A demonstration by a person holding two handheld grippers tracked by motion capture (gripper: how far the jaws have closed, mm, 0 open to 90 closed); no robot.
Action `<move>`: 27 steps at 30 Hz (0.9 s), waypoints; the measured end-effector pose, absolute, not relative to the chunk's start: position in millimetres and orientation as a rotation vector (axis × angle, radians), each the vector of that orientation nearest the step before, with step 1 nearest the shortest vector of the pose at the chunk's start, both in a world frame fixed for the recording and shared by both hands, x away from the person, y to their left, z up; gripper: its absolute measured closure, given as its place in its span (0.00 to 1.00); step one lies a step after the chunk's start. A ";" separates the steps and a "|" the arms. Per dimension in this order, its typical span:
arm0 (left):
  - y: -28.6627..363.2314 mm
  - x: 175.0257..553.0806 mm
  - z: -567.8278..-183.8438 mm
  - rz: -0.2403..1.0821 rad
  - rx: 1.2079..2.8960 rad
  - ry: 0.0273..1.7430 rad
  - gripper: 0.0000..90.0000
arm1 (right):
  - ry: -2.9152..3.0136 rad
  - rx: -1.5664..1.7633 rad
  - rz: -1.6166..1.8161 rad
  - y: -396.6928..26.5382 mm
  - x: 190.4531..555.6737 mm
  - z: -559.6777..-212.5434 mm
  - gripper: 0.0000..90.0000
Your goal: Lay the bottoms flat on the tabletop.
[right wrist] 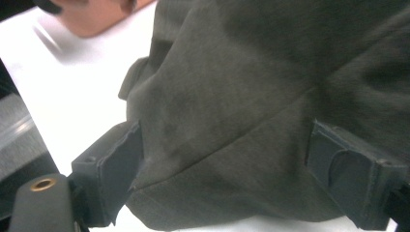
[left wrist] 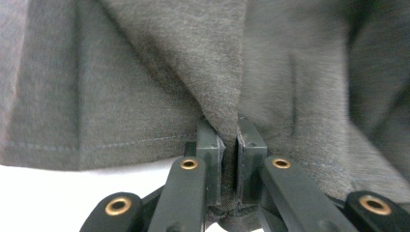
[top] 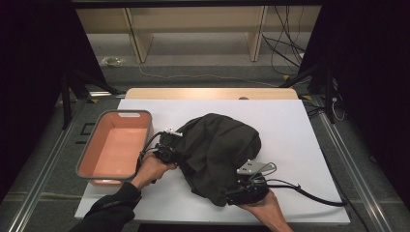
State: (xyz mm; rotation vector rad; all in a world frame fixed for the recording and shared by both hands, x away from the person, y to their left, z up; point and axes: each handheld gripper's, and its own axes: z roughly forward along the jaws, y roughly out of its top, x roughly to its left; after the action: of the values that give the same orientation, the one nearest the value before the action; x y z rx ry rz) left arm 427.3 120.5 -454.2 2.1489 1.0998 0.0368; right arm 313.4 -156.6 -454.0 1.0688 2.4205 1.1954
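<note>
A dark grey garment point(top: 217, 152) lies bunched in the middle of the white table sheet point(top: 290, 135). My left gripper point(top: 167, 151) is at the garment's left edge, shut on a fold of the cloth point(left wrist: 230, 140), near a stitched hem. My right gripper point(top: 244, 189) is at the garment's near right corner. In the right gripper view its jaws stand wide apart, with the cloth point(right wrist: 227, 159) lying between the pads point(right wrist: 118, 169).
A salmon-coloured bin with a grey rim point(top: 89, 150) stands at the left of the sheet, close to my left hand. Bare white sheet lies to the right and behind the garment. The table's front edge point(top: 193, 220) is near my right hand.
</note>
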 end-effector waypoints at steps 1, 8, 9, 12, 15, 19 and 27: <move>118.7 425.3 -451.7 0.025 2.141 1.089 0.92 | 2.426 1.058 1.190 -154.8 313.4 -455.0 0.16; 108.5 418.0 -447.7 0.012 2.162 1.038 0.92 | 2.486 1.044 1.085 -136.8 316.7 -468.4 0.16; 107.6 417.3 -447.4 0.013 2.167 1.032 0.92 | 2.498 1.048 1.063 -135.0 317.7 -470.6 0.16; 107.0 416.5 -447.4 0.011 2.170 1.025 0.92 | 2.518 1.060 1.021 -130.8 320.6 -475.7 0.18; 108.3 416.6 -447.9 0.003 2.166 1.025 0.92 | 2.531 1.075 0.976 -129.1 323.4 -480.3 0.23; 108.7 416.0 -447.5 0.006 2.168 1.019 0.92 | 2.544 1.113 0.903 -127.3 325.5 -486.0 0.39; 109.7 414.7 -444.2 0.004 2.169 1.005 0.92 | 2.535 1.069 0.832 -132.2 327.9 -481.1 0.91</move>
State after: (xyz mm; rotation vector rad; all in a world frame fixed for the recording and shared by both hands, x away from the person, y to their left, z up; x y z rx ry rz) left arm 414.7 109.7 -444.2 2.1687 1.0047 0.0037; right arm 327.9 -132.2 -481.1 1.0690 2.5348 0.8321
